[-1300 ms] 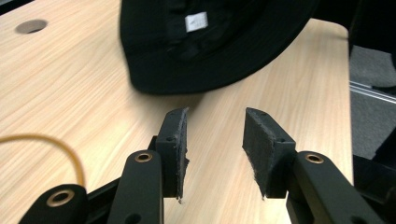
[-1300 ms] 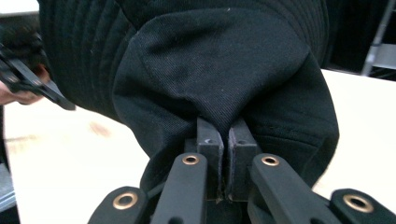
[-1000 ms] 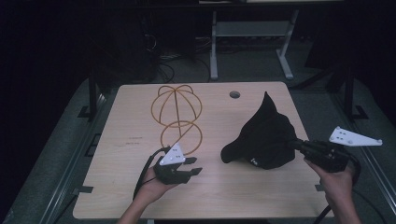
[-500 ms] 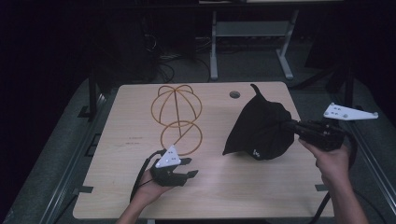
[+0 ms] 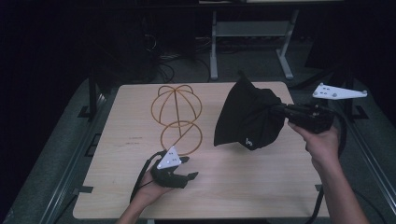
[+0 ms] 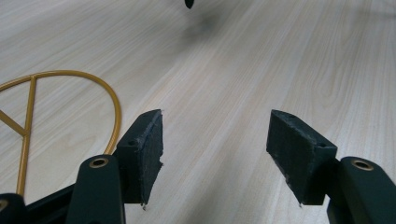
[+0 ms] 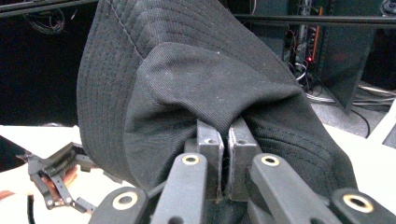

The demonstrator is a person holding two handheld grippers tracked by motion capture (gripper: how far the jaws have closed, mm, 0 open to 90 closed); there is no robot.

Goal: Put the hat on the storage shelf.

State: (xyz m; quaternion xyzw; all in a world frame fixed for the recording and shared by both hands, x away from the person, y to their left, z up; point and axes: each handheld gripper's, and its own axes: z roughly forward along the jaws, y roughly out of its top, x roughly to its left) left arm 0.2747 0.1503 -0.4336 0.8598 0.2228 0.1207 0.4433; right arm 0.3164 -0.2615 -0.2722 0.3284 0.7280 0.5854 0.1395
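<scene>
A black fabric hat [image 5: 250,119] hangs in the air over the right half of the table, pinched by my right gripper [image 5: 280,111], which is shut on its cloth. In the right gripper view the hat [image 7: 187,84] bulges around the pressed-together pads [image 7: 212,140]. A gold wire hat stand [image 5: 176,114] lies on the table's middle left. My left gripper [image 5: 187,169] rests low by the front edge, just right of the stand's ring [image 6: 70,93]. Its jaws have just been opening and stand apart over bare wood, with nothing between them [image 6: 215,154].
The light wooden table [image 5: 243,186] has bare wood at the front and at the left. A metal frame leg [image 5: 214,46] and cables stand on the dark floor behind it. Rails run along both table sides.
The right gripper has lifted the hat off the table and carried it up and back. The left gripper stayed near the stand's ring and its jaws have spread.
</scene>
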